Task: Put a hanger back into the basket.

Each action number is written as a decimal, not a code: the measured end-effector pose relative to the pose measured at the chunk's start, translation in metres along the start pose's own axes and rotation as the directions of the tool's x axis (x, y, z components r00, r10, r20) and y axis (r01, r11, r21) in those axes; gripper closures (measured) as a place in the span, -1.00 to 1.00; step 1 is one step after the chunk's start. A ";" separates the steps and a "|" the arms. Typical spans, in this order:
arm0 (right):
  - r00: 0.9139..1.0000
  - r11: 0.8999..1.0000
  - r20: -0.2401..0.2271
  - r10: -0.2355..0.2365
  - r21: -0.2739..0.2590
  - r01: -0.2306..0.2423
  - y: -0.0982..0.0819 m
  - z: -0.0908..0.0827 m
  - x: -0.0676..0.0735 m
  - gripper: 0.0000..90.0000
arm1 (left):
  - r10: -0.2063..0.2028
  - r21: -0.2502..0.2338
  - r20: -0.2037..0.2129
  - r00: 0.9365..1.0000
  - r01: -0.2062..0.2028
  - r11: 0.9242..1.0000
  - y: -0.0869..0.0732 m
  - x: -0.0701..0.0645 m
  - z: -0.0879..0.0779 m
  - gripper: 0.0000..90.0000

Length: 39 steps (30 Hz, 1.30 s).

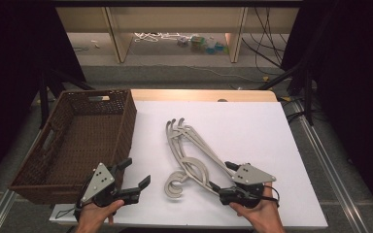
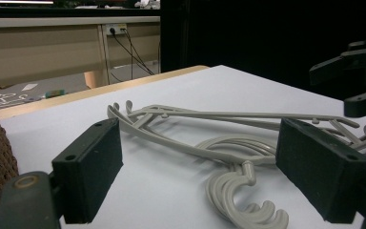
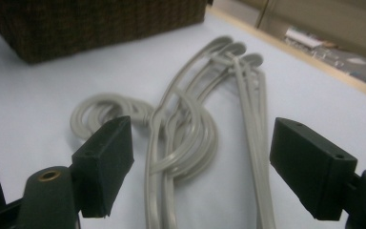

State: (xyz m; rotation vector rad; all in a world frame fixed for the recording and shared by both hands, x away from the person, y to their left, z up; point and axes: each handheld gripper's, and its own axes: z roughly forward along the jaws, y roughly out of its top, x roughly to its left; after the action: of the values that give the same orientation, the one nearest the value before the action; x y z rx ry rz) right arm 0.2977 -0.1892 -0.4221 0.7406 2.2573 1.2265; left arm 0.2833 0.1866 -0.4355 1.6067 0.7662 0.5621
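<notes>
My right gripper [image 1: 222,178] is nearer the hangers [image 1: 194,155] on the table [image 1: 252,126], fingers spread w/ stack's near end between them, untouched, long axis running away from me, left gripper [image 1: 137,174] spread, empty, off to the side.

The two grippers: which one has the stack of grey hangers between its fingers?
The right gripper, at the hangers' near end; its fingers stand open on either side of them. The left gripper is beside the basket, hangers farther off.

L gripper [image 1: 135,175] held low by L hand [image 1: 93,213], jaws wide apart; R gripper [image 1: 223,179] in R hand [image 1: 257,211], jaws apart, nothing pinched.
</notes>
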 end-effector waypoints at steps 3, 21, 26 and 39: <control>0.998 0.994 -0.047 -0.038 0.098 0.043 0.005 0.015 0.001 -0.41 | 0.003 0.001 -0.001 1.000 -0.003 1.000 0.000 0.001 0.000 -0.65; 0.971 0.881 -0.153 -0.186 0.411 0.234 0.000 0.062 0.022 0.19 | 0.004 0.001 0.001 1.000 -0.004 1.000 0.000 -0.001 0.001 -0.65; 0.967 0.864 -0.164 -0.196 0.438 0.250 0.000 0.065 0.021 0.47 | 0.008 0.005 0.002 1.000 -0.008 1.000 0.000 -0.001 0.001 -0.65; 0.977 0.859 -0.140 -0.159 0.468 0.206 0.008 0.058 0.021 0.78 | 0.012 0.013 0.005 1.000 -0.012 1.000 -0.001 0.000 0.002 -0.65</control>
State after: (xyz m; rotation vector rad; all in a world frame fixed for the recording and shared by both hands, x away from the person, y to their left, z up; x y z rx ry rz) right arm 0.3200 -0.1368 -0.4471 0.6220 2.6813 0.6214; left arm 0.2845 0.1850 -0.4365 1.6251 0.7583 0.5628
